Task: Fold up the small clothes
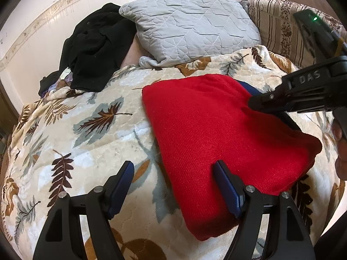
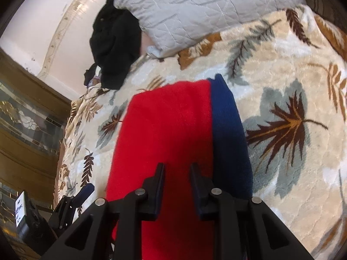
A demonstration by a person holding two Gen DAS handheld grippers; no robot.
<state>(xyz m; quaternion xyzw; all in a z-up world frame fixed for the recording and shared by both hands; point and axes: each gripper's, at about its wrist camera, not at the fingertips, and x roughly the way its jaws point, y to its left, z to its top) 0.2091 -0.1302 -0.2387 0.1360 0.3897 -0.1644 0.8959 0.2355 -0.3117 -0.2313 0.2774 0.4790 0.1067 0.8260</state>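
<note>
1. While a red knit garment [image 1: 219, 134] lies folded flat on a leaf-patterned blanket [image 1: 91, 130] covering a bed, two hand-held claws work at its edges.

2. At the near edge of the cloth, the left claw [image 1: 173, 169] hovers with its two blue-padded fingers spread wide apart and nothing between them. One finger sits over the blanket, the other over the red knit.

3. From the right side, the right claw [image 1: 252, 104] reaches in, its black tip low against the far right portion of the garment. Seen from the left wrist, its fingers appear close together at the cloth. From its own camera, the right claw [image 2: 176, 169] shows a narrow gap between the fingers, with red fabric beneath them; whether any cloth is pinched cannot be told.

4. Along the right edge of the red garment runs a dark blue band [image 2: 229, 134], showing as a broad strip in the right wrist view and only a sliver in the left one.

5. Behind the garment, a grey quilted pillow [image 1: 190, 26] rests at the head of the bed, with a striped floral cushion [image 1: 279, 30] beside it on the right.

6. To the left of the pillow, a heap of black clothing [image 1: 95, 47] lies crumpled near the pale wall [image 1: 32, 32].
</note>
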